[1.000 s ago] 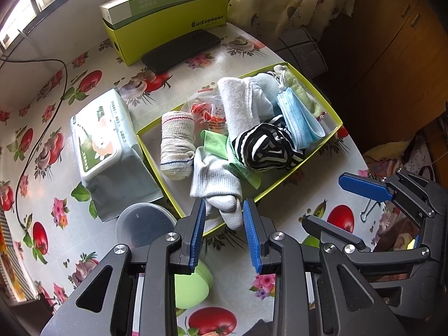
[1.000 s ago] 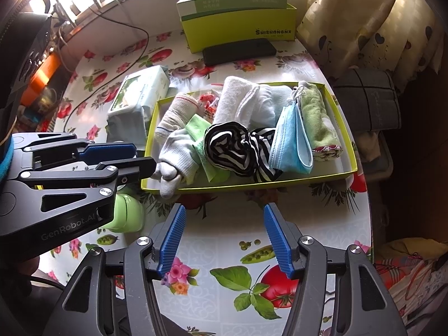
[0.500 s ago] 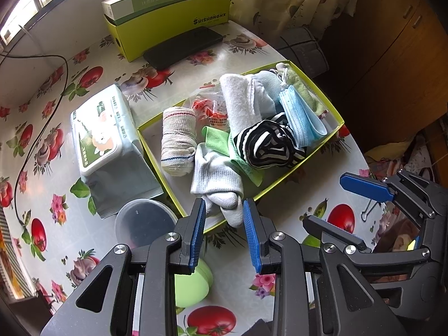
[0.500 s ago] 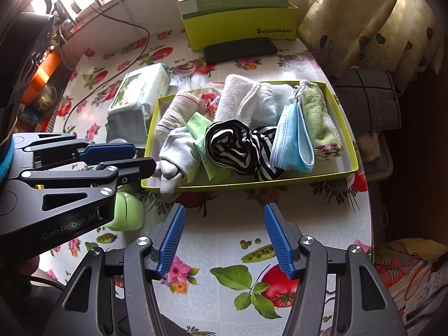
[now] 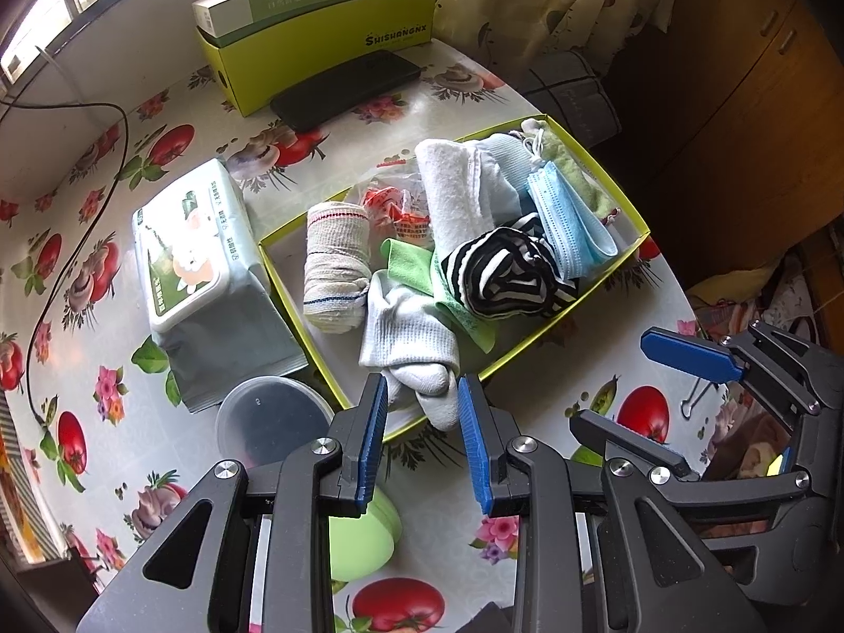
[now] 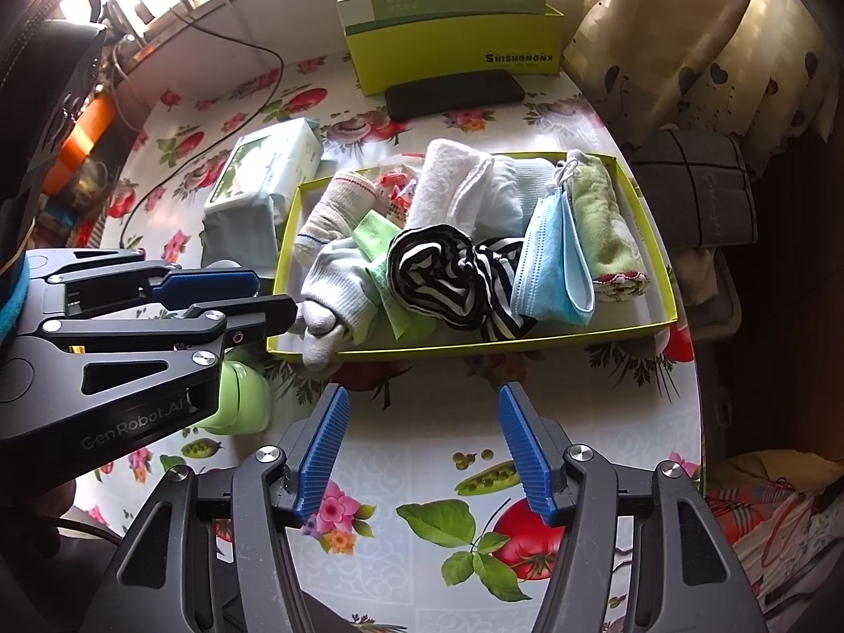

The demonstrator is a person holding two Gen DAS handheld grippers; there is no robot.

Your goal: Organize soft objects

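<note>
I hold a gripper in each hand over a table (image 6: 401,480) covered in a fruit-and-flower oilcloth. My left gripper (image 5: 422,422) has its blue pads partly apart and empty; the toe of a pale grey sock (image 5: 409,340) hangs over the near rim of a shallow yellow-green tray (image 5: 641,224) and shows in the gap between them, untouched. My right gripper (image 6: 424,446) is open wider, with nothing between its pads, above bare oilcloth just in front of the tray.

The tray holds the soft things: a rolled beige sock (image 5: 335,264), a folded white towel (image 5: 448,190), a bright green cloth (image 5: 409,264), a black-and-white striped garment (image 5: 501,274), a blue face mask (image 5: 567,219) and a green towel (image 6: 606,227). Left of the tray lies a pack of wet wipes (image 5: 198,248); behind it sit a dark phone (image 5: 345,87) and a green box (image 5: 322,37).
</note>
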